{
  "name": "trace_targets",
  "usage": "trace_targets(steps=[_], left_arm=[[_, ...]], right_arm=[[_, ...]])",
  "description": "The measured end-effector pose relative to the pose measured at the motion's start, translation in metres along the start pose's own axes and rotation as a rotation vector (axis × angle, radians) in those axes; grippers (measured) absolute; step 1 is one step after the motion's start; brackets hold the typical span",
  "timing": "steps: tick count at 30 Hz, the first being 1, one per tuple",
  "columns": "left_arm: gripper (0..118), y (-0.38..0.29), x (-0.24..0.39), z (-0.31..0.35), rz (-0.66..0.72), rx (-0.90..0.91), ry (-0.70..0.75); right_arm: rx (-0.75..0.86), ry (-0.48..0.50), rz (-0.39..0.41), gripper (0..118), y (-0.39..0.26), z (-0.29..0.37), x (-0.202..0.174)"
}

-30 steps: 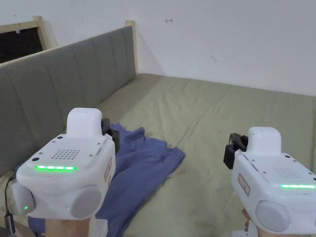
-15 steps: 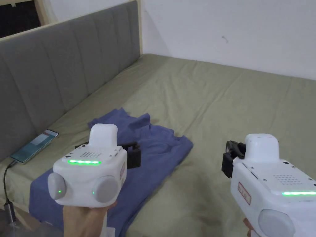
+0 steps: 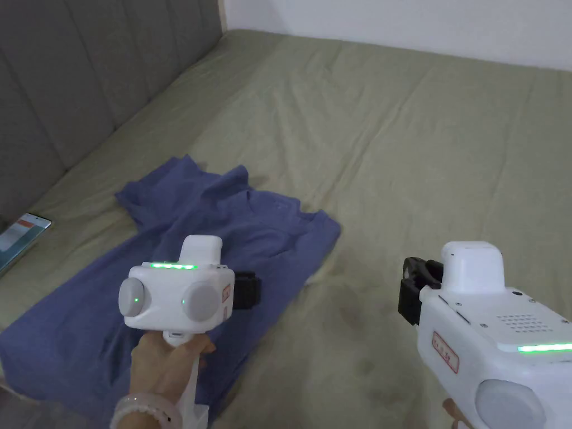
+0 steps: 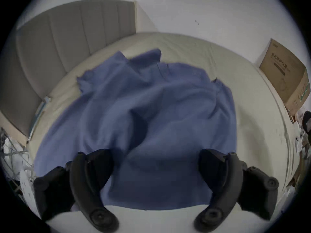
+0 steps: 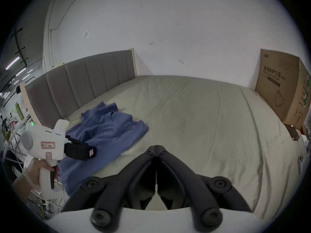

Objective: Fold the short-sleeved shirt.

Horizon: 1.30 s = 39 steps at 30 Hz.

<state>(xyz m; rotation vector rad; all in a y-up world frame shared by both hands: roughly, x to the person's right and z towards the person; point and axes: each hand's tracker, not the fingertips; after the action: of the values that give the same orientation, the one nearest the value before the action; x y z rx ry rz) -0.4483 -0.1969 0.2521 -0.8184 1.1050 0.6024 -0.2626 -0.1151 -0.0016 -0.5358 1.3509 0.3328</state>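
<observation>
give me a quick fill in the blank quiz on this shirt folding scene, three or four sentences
1. The shirt lying crumpled on the bed is ____ in colour.
2. The left gripper hangs over the shirt with its jaws ____.
3. The right gripper hangs over bare sheet with its jaws ____.
4. At the far right corner of the bed stands a cardboard ____.

Missing words: blue; open; shut; box
</observation>
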Motion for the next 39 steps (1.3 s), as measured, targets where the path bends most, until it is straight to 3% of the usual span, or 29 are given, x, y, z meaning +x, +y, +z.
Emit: trace_targets(steps=[3,5,6,8,9,11,16,25,31,39], left_arm=[[101,0.002,-0.002,-0.010,0.016,-0.012,-0.007],[86,0.004,-0.006,-0.007,0.031,-0.018,-0.023],[69,0.003,-0.008,-0.002,0.038,0.003,-0.024],[5,0.005,-0.012,0.002,0.102,0.039,0.034],[3,0.007,-0.014,0.000,0.112,0.024,0.080],[3,0.008,-0.021,0.001,0.158,-0.009,-0.006],[3,0.016,-0.023,0.026,0.185,0.006,-0.044],[3,0.064,0.005,0.107,0.179,0.193,-0.185],[3,0.112,0.086,0.164,0.017,0.316,-0.308],[3,0.117,0.243,0.257,-0.245,0.442,-0.670]], right_arm=[[-0.029,-0.027,-0.009,0,-0.009,-0.006,0.009],[-0.049,-0.037,-0.040,0,-0.013,-0.009,0.015],[-0.057,-0.049,-0.060,0,-0.015,-0.011,0.018],[-0.064,-0.059,-0.097,0,-0.016,-0.013,0.024],[-0.068,-0.061,-0.114,0,-0.016,-0.013,0.027],[-0.066,-0.064,-0.125,0,-0.016,-0.009,0.030],[-0.045,-0.082,-0.125,0,-0.012,0.004,0.040],[0.019,-0.105,-0.185,0,-0.009,0.044,0.066],[0.097,-0.169,-0.257,0,-0.007,0.088,0.102],[0.204,-0.337,-0.352,0,-0.016,0.164,0.171]])
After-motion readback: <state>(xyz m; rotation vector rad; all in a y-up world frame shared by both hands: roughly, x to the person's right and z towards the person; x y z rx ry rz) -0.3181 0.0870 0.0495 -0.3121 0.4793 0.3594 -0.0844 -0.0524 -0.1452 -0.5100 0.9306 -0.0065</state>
